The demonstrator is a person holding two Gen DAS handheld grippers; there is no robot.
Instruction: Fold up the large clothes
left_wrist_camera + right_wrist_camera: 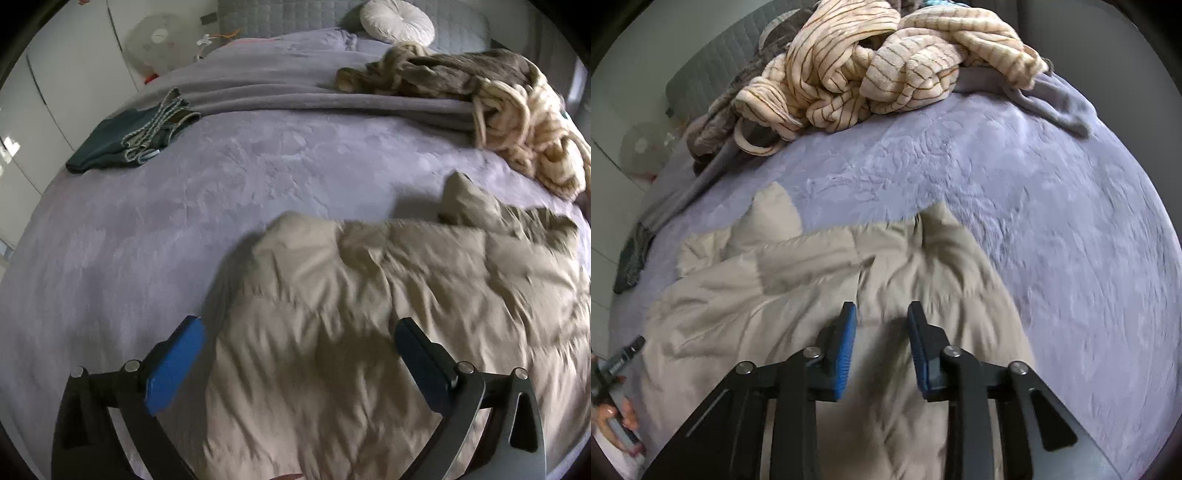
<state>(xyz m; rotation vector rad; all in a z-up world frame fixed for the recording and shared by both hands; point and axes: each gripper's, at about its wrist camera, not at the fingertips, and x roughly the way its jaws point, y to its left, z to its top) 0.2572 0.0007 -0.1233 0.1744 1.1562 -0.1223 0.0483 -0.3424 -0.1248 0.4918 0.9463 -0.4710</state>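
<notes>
A crumpled beige padded garment (pixel 369 295) lies on the lilac bed cover (pixel 166 229), near the bed's front edge. My left gripper (pixel 299 323) hovers over the garment's left part with its jaws wide apart and nothing between its blue pads (pixel 177 365). In the right wrist view the same garment (pixel 798 280) spreads out below my right gripper (pixel 882 306), whose jaws stand a little apart over the cloth, with nothing pinched. A hand (pixel 620 417) shows at the lower left edge, on the other tool's handle.
A folded dark green pile with denim (pixel 122 142) lies at the far left of the bed. A cream striped blanket (pixel 886 74) and a brown furry throw (pixel 443 74) are heaped at the back right. A round white cushion (pixel 397 20) leans on the headboard; a fan (pixel 155 40) stands behind.
</notes>
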